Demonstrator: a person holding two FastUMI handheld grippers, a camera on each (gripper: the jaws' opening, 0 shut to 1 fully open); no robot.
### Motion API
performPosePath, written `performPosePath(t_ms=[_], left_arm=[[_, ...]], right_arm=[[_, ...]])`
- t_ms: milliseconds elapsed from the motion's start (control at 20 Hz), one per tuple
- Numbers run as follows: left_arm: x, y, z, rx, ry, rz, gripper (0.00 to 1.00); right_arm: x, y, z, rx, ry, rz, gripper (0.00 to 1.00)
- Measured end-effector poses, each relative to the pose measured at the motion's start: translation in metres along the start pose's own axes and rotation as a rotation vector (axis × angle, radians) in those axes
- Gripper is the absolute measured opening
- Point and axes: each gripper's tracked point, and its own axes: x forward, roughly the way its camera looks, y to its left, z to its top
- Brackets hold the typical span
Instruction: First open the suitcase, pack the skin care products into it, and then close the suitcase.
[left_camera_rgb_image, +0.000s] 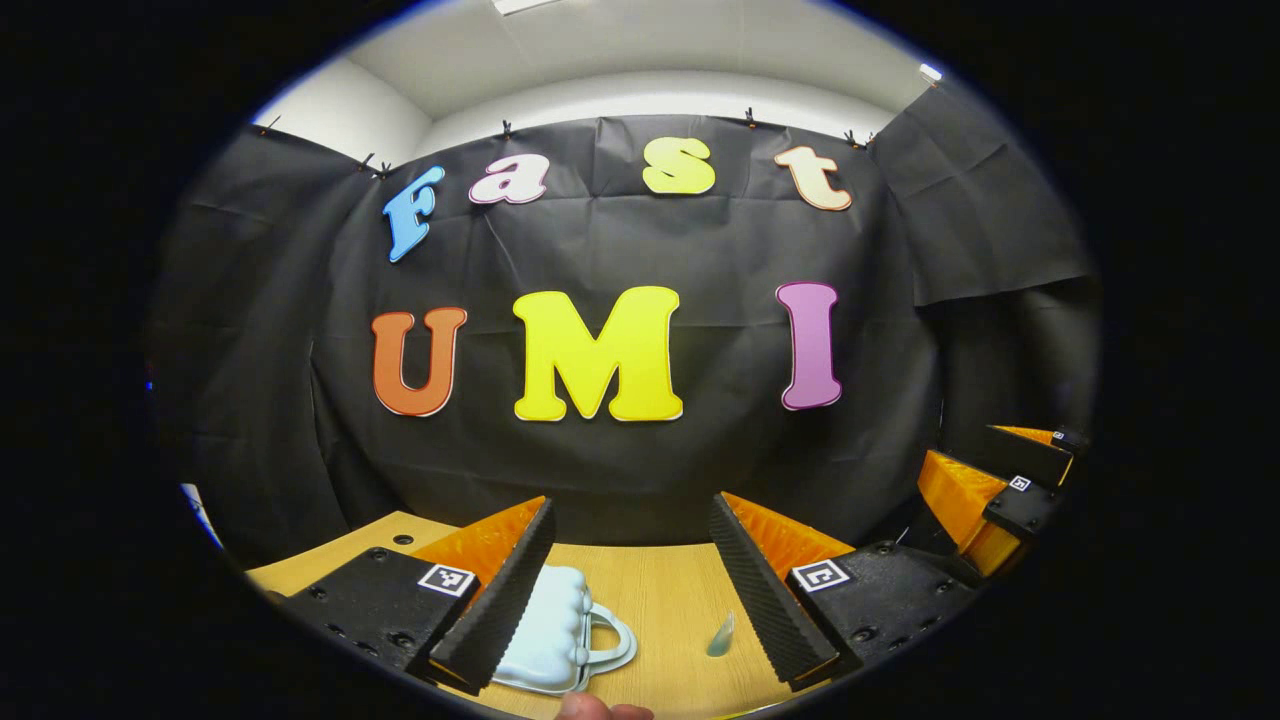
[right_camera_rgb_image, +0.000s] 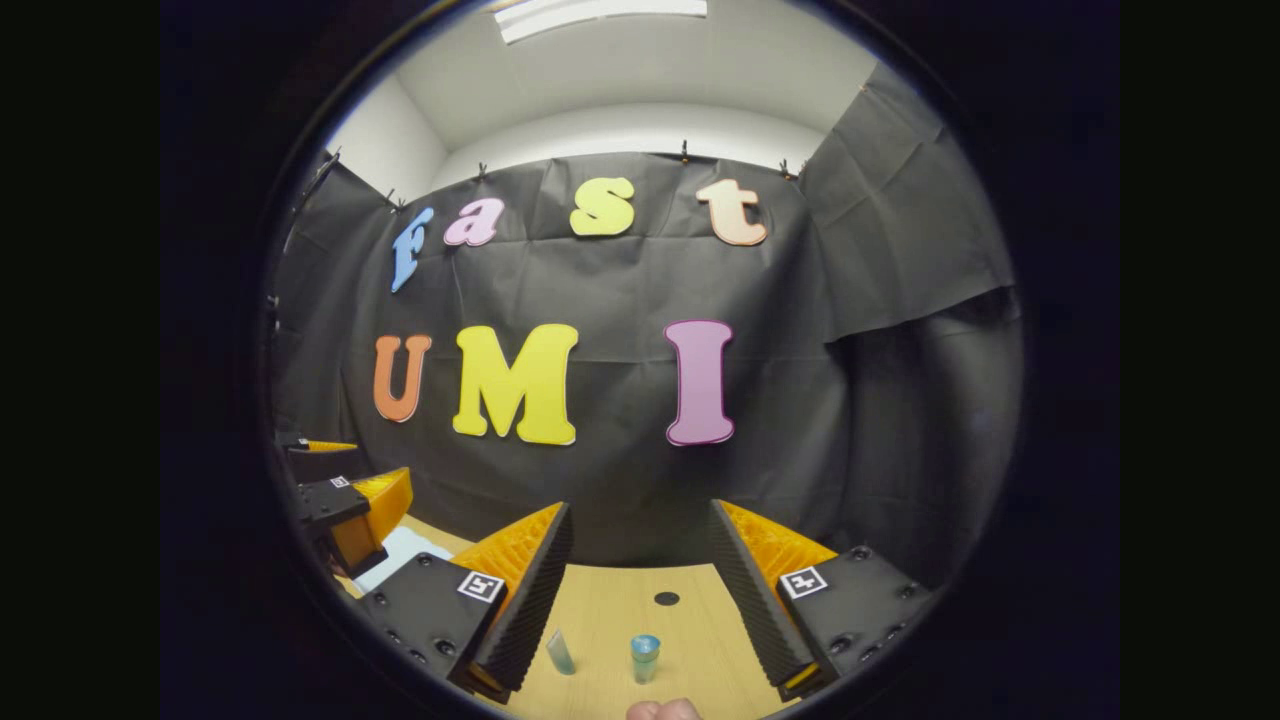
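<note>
Suitcase (left_camera_rgb_image: 555, 632) shut in left gripper view, bottle (right_camera_rgb_image: 645, 656) upright in right

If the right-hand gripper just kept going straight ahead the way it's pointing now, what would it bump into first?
Probably nothing on the table. The right gripper is open and points level at the black cloth wall. The small bottle and tube sit lower, between its fingers, so it would likely pass above them, though depth is hard to judge.
</note>
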Motion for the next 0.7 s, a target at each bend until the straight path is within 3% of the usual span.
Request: performPosePath(t_ms=[300, 450, 700], left_arm=[[0.004, -0.008, -0.031, 0.045, 0.071, -0.05, 0.99], [0.007, -0.003, -0.057, 0.199, 0.128, -0.08, 0.99], [0.006, -0.006, -0.125, 0.538, 0.261, -0.235, 0.98]], right_arm=[[-0.001, -0.001, -0.015, -0.02, 0.029, 0.006, 0.81], [-0.005, -0.01, -0.035, -0.046, 0.074, 0.0, 0.81], [-0.013, -0.044, -0.069, -0.092, 0.159, -0.044, 0.81]])
